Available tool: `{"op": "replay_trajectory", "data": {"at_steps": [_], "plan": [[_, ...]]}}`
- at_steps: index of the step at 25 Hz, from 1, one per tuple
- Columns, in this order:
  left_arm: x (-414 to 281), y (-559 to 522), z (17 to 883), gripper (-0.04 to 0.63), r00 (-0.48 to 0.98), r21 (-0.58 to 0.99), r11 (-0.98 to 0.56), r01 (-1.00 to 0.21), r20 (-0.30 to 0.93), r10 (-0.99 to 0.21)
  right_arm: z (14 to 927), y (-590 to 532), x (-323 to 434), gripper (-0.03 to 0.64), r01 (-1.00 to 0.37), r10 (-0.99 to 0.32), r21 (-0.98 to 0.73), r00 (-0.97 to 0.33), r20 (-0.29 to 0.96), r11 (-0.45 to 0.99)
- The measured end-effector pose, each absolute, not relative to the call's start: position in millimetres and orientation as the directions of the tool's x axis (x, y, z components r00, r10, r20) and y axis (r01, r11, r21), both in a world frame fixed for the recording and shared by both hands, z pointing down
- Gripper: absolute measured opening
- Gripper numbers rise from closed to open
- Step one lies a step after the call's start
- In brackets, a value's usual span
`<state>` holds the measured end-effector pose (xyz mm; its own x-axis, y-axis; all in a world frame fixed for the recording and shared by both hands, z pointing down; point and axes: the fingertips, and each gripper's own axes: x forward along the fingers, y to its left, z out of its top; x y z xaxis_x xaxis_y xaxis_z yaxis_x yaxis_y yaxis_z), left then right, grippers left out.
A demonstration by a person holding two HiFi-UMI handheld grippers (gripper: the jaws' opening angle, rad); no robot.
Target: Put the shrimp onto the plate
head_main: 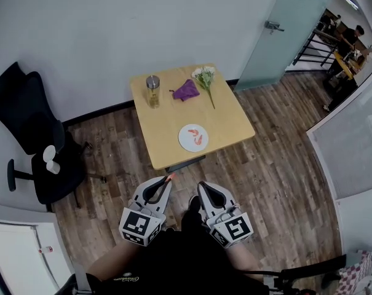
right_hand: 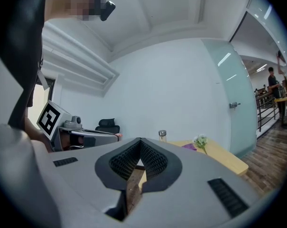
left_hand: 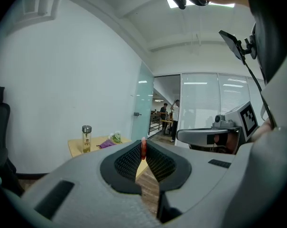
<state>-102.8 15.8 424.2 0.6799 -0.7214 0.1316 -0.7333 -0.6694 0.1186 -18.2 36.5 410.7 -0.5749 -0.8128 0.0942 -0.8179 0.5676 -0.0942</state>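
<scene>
Pinching an orange shrimp point(left_hand: 143, 148), the left gripper point(left_hand: 143, 145) is being held short of the round white plate point(head_main: 186, 141) of two shrimp point(head_main: 198, 139); right gripper point(right_hand: 140, 141) closed, empty.

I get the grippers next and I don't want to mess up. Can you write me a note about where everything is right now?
The left gripper is shut on a shrimp, pinched at the jaw tips.
The right gripper is shut with nothing in it.
Both are over the floor, short of the table. The plate sits near the table's front edge.
Done: what look like two shrimp pieces lie on the plate.
Left: carry the held shrimp to the plate and let go.
</scene>
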Motion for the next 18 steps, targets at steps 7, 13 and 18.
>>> {"op": "replay_trajectory", "data": {"at_steps": [7,13,18], "plan": [[-79,-35,415,0.029,0.655,0.113,-0.646,-0.755,0.131,-0.744,404,-17,6,0.002,-0.799,-0.795,-0.101,-0.600,0.089,0.593],[-48,-88,399,0.029,0.621,0.093,-0.614,-0.784,0.114,-0.776,386,-73,38,0.002,-0.770,-0.769,-0.086,-0.637,0.052,0.632],[-18,-134,381,0.029,0.593,0.073,-0.589,-0.805,0.090,-0.800,374,-119,70,0.002,-0.752,-0.752,-0.074,-0.659,0.033,0.655]]}}
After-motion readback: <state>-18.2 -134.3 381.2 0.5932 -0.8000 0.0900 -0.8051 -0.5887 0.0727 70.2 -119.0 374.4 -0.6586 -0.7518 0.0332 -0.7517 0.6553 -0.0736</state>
